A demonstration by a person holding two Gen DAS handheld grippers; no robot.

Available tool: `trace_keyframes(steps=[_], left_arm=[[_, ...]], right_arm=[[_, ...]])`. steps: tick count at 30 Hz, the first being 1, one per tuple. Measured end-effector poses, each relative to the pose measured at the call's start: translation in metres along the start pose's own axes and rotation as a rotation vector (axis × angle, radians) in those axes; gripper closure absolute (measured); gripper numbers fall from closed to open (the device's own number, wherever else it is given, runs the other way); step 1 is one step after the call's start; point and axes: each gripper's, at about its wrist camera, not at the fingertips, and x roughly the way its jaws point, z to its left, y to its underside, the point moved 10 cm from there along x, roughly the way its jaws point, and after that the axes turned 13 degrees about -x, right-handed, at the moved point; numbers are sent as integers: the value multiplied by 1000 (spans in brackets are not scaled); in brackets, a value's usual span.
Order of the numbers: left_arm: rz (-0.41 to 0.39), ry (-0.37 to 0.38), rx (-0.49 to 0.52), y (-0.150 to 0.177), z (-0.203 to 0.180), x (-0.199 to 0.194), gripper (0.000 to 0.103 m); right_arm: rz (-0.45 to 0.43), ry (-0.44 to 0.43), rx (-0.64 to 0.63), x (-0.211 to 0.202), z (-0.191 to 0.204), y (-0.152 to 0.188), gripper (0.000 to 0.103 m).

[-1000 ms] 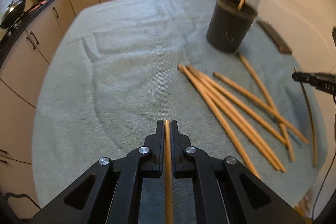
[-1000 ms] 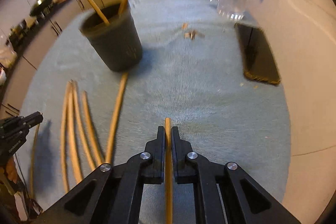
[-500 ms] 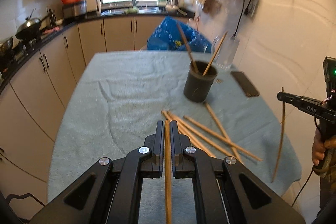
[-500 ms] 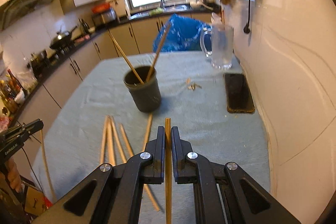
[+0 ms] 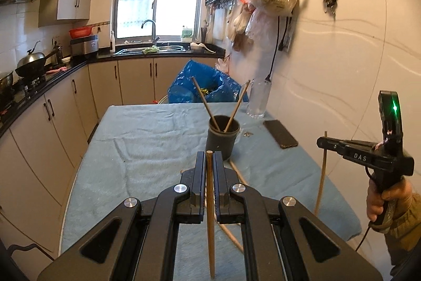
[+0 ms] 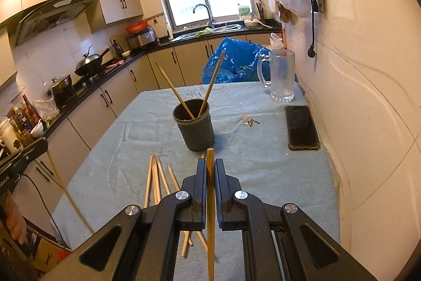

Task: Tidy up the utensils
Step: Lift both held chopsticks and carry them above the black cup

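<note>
A dark round holder (image 5: 222, 138) (image 6: 194, 127) stands mid-table with two wooden chopsticks leaning in it. My left gripper (image 5: 209, 159) is shut on a wooden chopstick (image 5: 210, 215) that hangs down between its jaws, raised above the near table edge. My right gripper (image 6: 210, 165) is likewise shut on a chopstick (image 6: 210, 215), held above the table short of the holder. In the left wrist view the right gripper (image 5: 322, 143) shows at the right with its chopstick (image 5: 321, 175) hanging down. Several loose chopsticks (image 6: 158, 178) lie on the cloth in front of the holder.
A light blue cloth (image 6: 263, 162) covers the table. A black phone (image 6: 301, 127) and a glass mug (image 6: 281, 75) sit near the wall on the right. Small bits (image 6: 250, 121) lie beside the holder. A blue bag (image 6: 234, 62) stands behind the table; cabinets run along the left.
Both grippers have risen and tilted up from close over the cloth, each keeping its chopstick. The holder and table now look farther away and the kitchen has come into view.
</note>
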Motion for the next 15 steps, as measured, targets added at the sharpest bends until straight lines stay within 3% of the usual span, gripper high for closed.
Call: trace_keyframes(steps=[15], left_arm=[[-69,52,-14,-67,-19,21,98]], right_arm=[[-160,11,-3,-36,-17,-70,97]])
